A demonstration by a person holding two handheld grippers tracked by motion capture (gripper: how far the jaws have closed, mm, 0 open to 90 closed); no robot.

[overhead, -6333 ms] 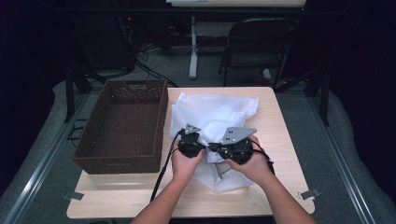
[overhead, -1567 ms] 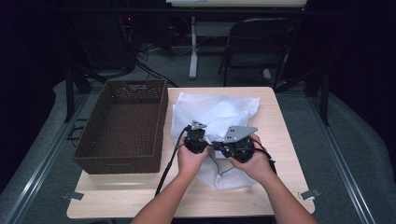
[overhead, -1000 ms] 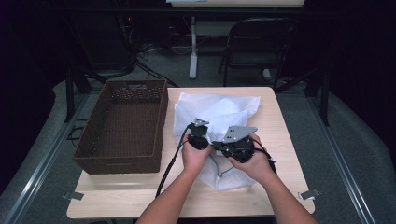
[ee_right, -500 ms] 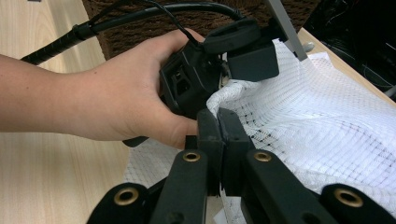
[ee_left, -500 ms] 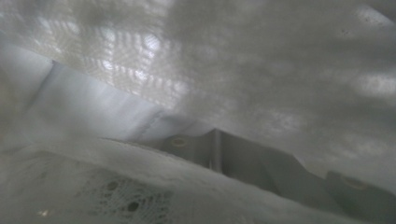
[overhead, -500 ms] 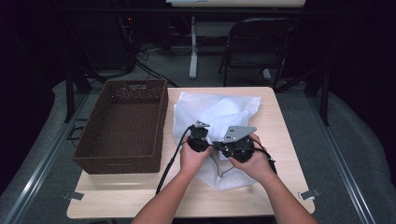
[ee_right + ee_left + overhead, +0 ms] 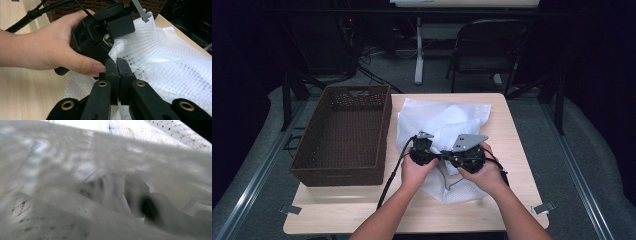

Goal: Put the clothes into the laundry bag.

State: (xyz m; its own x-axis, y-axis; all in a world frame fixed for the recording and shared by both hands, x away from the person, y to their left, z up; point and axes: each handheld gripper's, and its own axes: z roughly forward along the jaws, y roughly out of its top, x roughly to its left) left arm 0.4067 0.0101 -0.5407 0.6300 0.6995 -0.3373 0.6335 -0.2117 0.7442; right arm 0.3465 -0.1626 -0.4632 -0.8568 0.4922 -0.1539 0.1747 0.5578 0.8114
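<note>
right gripper (image 7: 116, 66) clamped on mesh cloth (image 7: 160, 57); left gripper (image 7: 421, 150) jaws just opening, apparently buried in cloth.

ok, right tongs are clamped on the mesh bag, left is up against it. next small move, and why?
Probably re-close the left tongs on a fold of the mesh bag. Their jaws have just been opening, with mesh draped right over their camera, while the right tongs pinch an edge. A second grip beside it would let both hands spread the bag.
</note>
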